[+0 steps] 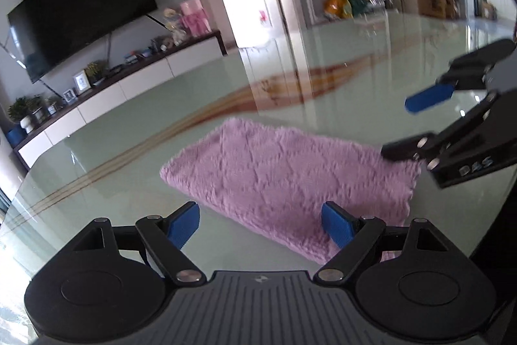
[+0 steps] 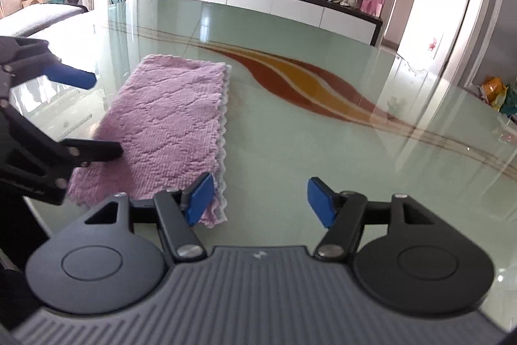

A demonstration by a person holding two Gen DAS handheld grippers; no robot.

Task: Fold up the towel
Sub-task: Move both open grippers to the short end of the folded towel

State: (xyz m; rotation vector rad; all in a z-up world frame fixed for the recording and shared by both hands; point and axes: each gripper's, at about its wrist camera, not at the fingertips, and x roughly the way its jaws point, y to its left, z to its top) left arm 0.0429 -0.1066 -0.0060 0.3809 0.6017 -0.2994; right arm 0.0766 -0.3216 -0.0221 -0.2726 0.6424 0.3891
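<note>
the left gripper (image 1: 260,223) hangs wide apart over the near edge of the pink towel (image 1: 290,180), its 2 blue pads (image 1: 182,225) gripping nothing. the right gripper (image 2: 260,201) is likewise spread wide and empty, its left pad just over the towel's near corner. the towel lies folded into a flat rectangle on the glass worktop (image 2: 323,151), scalloped edge toward the right gripper. beyond the worktop stand a tv (image 1: 80,5) and a white cabinet (image 2: 274,2)

Towel (image 2: 168,125) near corner hidden behind right tool (image 2: 261,202).
</note>
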